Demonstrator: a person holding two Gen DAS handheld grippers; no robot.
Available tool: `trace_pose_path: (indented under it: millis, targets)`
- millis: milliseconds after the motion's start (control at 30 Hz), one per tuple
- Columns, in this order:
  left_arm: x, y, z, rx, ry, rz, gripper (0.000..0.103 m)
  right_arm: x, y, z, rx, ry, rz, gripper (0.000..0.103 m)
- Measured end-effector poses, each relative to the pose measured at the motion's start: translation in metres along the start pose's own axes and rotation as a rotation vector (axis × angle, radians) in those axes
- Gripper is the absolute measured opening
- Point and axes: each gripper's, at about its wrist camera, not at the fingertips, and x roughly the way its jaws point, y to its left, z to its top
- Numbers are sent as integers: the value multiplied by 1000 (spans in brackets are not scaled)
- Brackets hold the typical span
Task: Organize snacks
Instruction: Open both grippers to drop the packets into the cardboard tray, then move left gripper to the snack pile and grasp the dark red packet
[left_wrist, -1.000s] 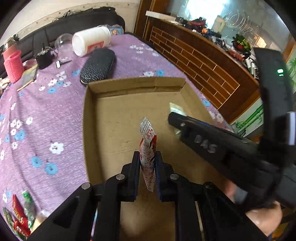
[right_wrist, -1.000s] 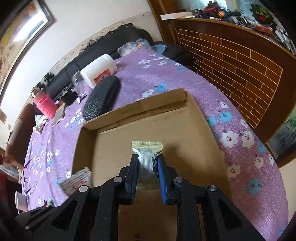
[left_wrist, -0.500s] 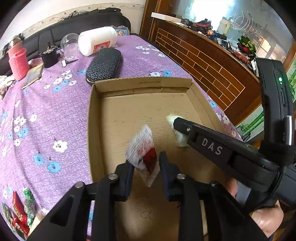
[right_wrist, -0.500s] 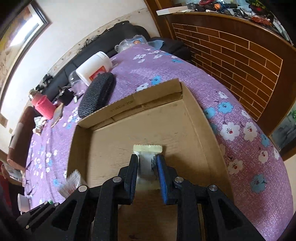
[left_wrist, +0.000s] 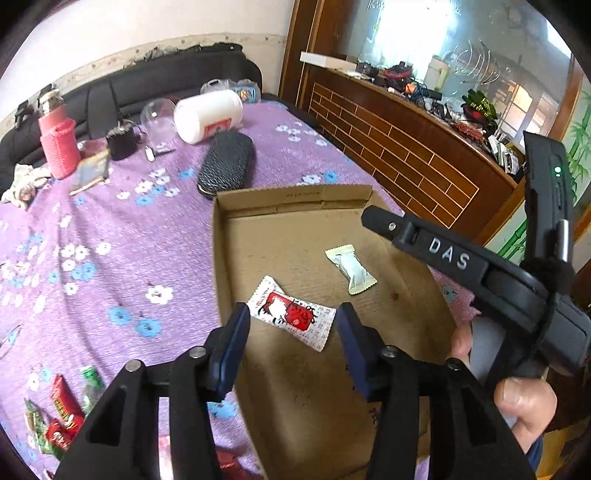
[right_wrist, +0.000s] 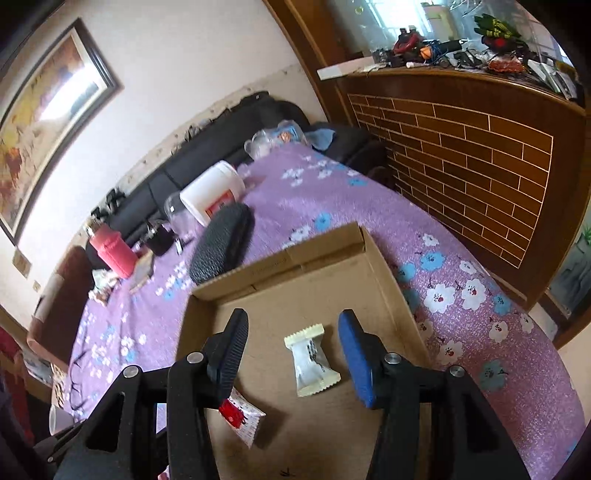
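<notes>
Both of my tongs are opening right now, with nothing pressed between their pads. The left tongs (left_wrist: 291, 325) stand over the near part of the cardboard box (left_wrist: 218, 258), and the red-and-white candy (left_wrist: 291, 317) lies flat on the box floor between their tips, touching neither pad as far as I can see. In the right wrist view the right tongs (right_wrist: 293, 345) hover over the cream packet (right_wrist: 312, 360), which also lies loose on the box floor with clear gaps on both sides.

I judge both snacks to be very light, in thin crinkly wrappers that are a bit slick and will crumple under pressure. The filled middle gives the surest hold; the flat crimped ends are flimsy and would fold or slip. Neither looks fragile, though a hard squeeze could crush what is inside.

In the left view the red-and-white candy's long axis runs from about 10 o'clock to 4 o'clock, its crimped ends at those two points. The cream packet there runs roughly 11 to 5. From the right view the cream packet reads nearer 12 to 6, tipped slightly toward 11 and 5.

More wrapped snacks (left_wrist: 62, 417) wait on the purple flowered surface (left_wrist: 110, 240) at 8 o'clock in the left view, outside the box.
</notes>
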Motion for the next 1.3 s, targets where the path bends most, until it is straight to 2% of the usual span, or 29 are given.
trace_pose_path:
  millis: [300,733,867,1100,1300]
  targets:
    - [-30,13,-21,-21,-27,0,49,-18,21,-7,-58,-80,57,55]
    - [-71,59,-63,-117,-47,22,49,-24,73,-39,-258,-87,144,55]
    - [-88,78,-79,-138,-58,51,49,-24,88,-50,-323,-76,175,55]
    - [-115,140,-122,-268,-24,112,49,-20,105,-66,-384,-45,208,55]
    - [-142,190,-164,-409,1,209,49,-18,108,-70,-395,-34,200,55]
